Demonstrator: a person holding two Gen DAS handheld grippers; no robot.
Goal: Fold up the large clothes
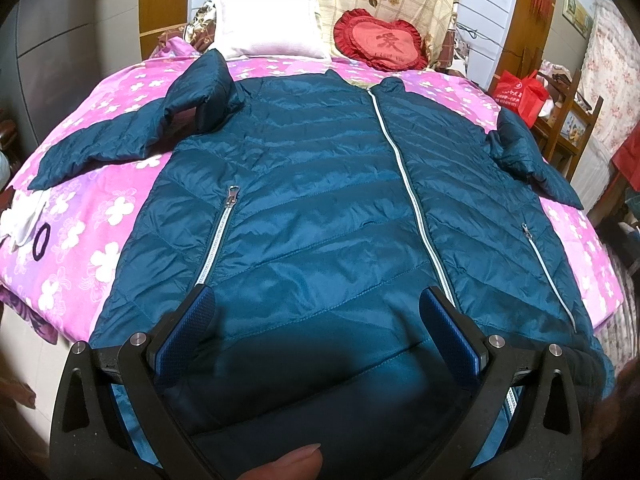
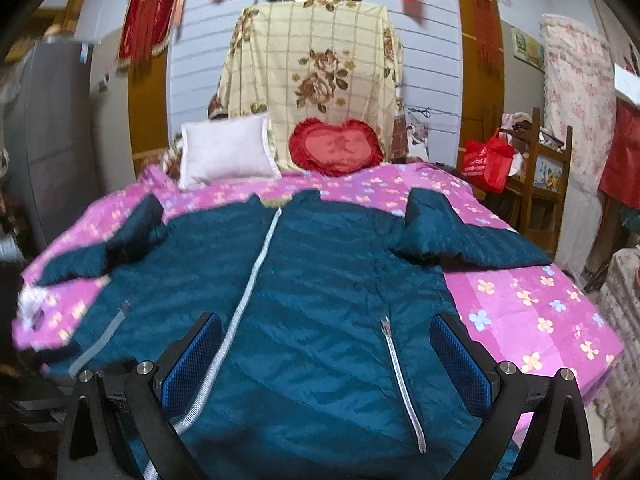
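bed (image 2: 540, 312) in pink floral cover, white slatted wall (image 2: 432, 80), wooden chair (image 2: 548, 184) right

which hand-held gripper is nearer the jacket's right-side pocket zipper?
Right. The right hand-held gripper is open at the hem with that pocket zipper between its fingers. The left hand-held gripper sits open left of the main zipper.
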